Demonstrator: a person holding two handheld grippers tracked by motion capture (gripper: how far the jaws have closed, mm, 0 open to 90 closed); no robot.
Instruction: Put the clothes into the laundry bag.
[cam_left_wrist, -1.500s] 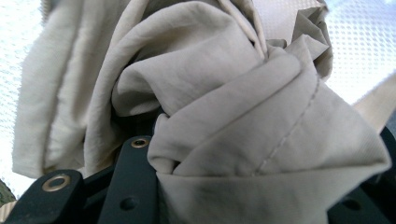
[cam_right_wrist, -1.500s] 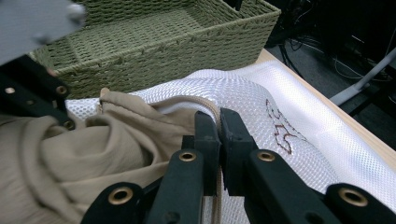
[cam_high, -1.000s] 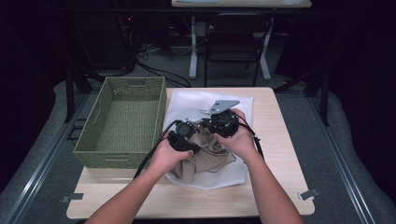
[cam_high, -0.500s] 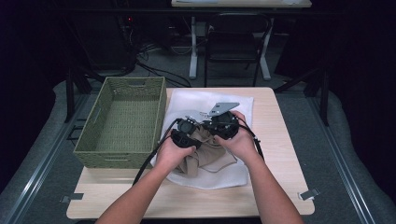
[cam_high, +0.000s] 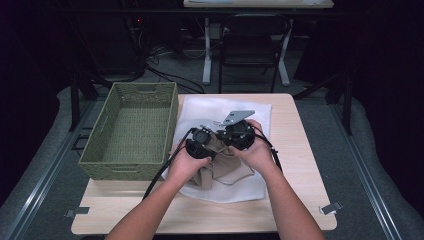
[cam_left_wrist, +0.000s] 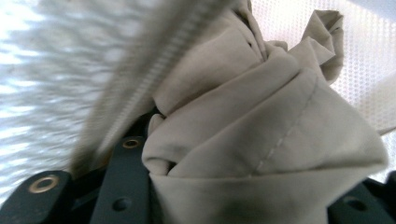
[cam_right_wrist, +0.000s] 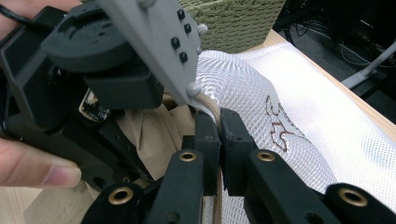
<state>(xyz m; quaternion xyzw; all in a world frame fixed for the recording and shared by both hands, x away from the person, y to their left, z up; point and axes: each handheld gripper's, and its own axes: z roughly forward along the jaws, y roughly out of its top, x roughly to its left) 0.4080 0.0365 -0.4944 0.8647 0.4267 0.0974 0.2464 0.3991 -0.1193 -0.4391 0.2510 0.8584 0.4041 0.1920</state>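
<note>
In the high view, a light wooden table (cam_high: 300, 150) carries a green woven basket (cam_high: 131, 131) along its left side. Just right of the basket lies a white mesh laundry bag (cam_high: 250, 112), spread flat, with a crumpled beige garment (cam_high: 220, 165) on its near half. Both hands meet over the garment, right of the basket's near corner. The left gripper (cam_high: 197, 145) and right gripper (cam_high: 235, 134) sit almost touching, the right one topped by a grey three-cornered plate. From here the jaw openings are too small to tell.

In the left gripper view, folds of the beige garment (cam_left_wrist: 261, 140) bulge up out of the black jaws, which press in on the cloth from both sides, so this claw is clamped on the garment. A blurred zipper edge of the mesh bag (cam_left_wrist: 154, 79) slants past on the left, with white mesh (cam_left_wrist: 364, 51) behind.

In the right gripper view, the right gripper (cam_right_wrist: 219, 135) has its jaws nearly together, pinching the tan zipper edge (cam_right_wrist: 212, 109) of the mesh bag (cam_right_wrist: 289, 116) between them. The left gripper (cam_right_wrist: 88, 79) is close by on the left, with the beige garment (cam_right_wrist: 149, 135) below it and the green basket (cam_right_wrist: 229, 18) beyond. A brown embroidered mark shows on the mesh.
</note>
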